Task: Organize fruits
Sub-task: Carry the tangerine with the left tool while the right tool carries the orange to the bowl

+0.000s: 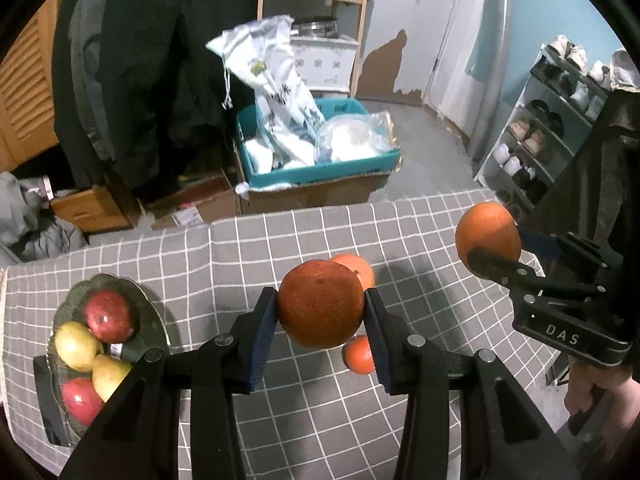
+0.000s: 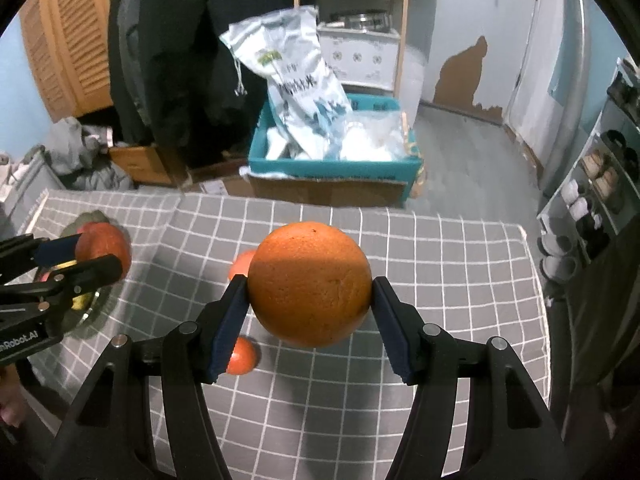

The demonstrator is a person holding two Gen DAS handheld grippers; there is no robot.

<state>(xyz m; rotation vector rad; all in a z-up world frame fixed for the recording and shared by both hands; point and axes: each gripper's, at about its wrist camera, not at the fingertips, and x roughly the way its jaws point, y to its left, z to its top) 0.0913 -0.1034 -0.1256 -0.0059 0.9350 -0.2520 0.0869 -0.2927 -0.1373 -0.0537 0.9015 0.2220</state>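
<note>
Your left tool point(image 1: 321, 308) is clamped on a dark orange point(image 1: 320, 304), centre of the left wrist view, clear above the checked counter point(image 1: 280, 408). Your right tool point(image 2: 310, 304) grips a brighter orange point(image 2: 310, 284), centre of its view. Two small oranges point(image 1: 358, 354) lie below. Apples fill the glass plate point(image 1: 154, 316), lower left
</note>
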